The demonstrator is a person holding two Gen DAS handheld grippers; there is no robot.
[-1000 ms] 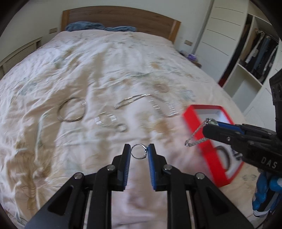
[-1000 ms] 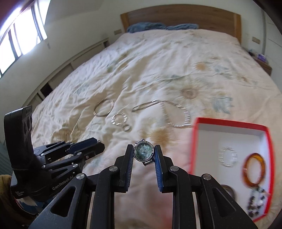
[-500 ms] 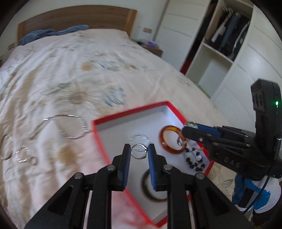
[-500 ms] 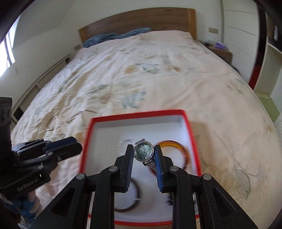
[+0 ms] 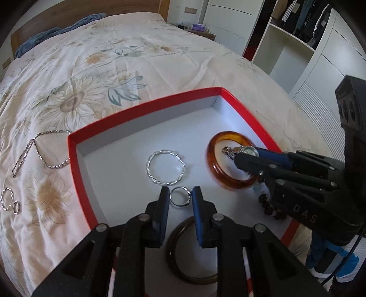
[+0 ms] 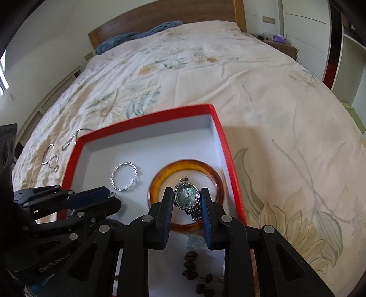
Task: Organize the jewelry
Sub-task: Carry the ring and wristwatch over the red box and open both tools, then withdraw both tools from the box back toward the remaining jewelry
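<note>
A red box (image 5: 146,105) with a white inside lies on the bed. My left gripper (image 5: 180,198) is shut on a small silver ring (image 5: 180,199) and hovers over the box's near part. My right gripper (image 6: 186,199) is shut on a silver watch (image 6: 187,198) with a green dial, above the amber bangle (image 6: 160,176). In the left wrist view that watch (image 5: 247,150) shows over the amber bangle (image 5: 215,169). Inside the box also lie a twisted silver bracelet (image 5: 165,167), a dark bangle (image 5: 180,260) and brown beads (image 6: 189,265).
On the floral bedspread (image 5: 91,68) left of the box lie a silver chain necklace (image 5: 41,148), a small silver bracelet (image 5: 6,198) and a ring (image 5: 16,207). Wardrobe shelves (image 5: 292,34) stand at the right, the wooden headboard (image 6: 160,16) at the far end.
Both grippers have swung right from over the loose jewelry on the bedspread to above the red box and sunk closer to it, still holding the ring and the watch.
</note>
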